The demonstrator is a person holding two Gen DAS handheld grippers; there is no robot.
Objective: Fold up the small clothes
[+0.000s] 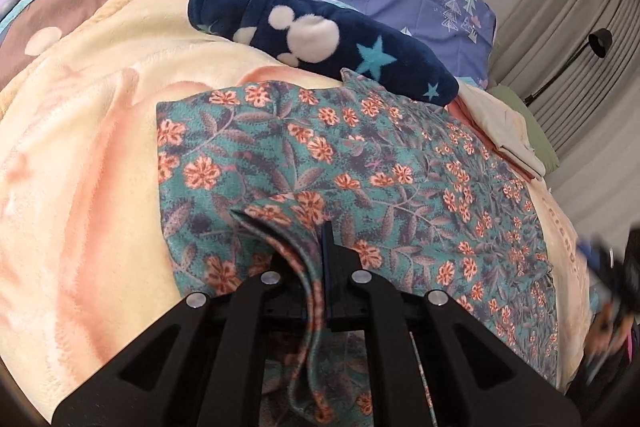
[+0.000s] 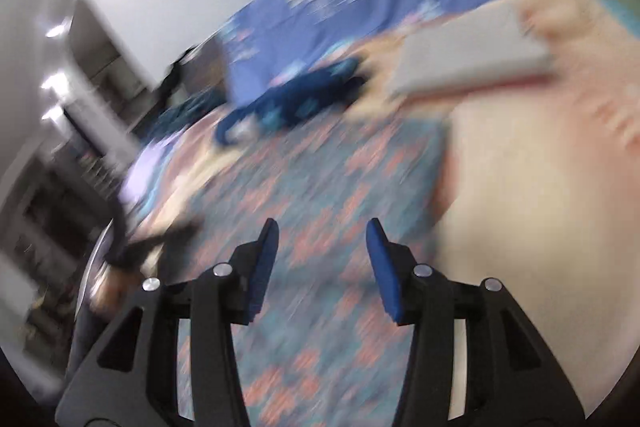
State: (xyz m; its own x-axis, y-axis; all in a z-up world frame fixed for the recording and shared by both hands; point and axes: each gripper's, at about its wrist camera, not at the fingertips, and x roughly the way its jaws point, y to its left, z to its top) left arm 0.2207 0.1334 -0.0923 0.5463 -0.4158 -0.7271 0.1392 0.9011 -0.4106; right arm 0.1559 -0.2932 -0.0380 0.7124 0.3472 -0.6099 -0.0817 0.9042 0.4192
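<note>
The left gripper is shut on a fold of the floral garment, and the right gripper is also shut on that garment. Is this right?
Not quite. The left gripper is indeed shut on a fold of the floral garment, but the right wrist view shows the right gripper open, its blue pads apart above the cloth and holding nothing.

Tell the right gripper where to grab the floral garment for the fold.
Probably the floral garment at its near right edge, coming in low from the right gripper's own side. The left gripper already pinches the left part, and that right edge lies flat and free on the blanket.
</note>
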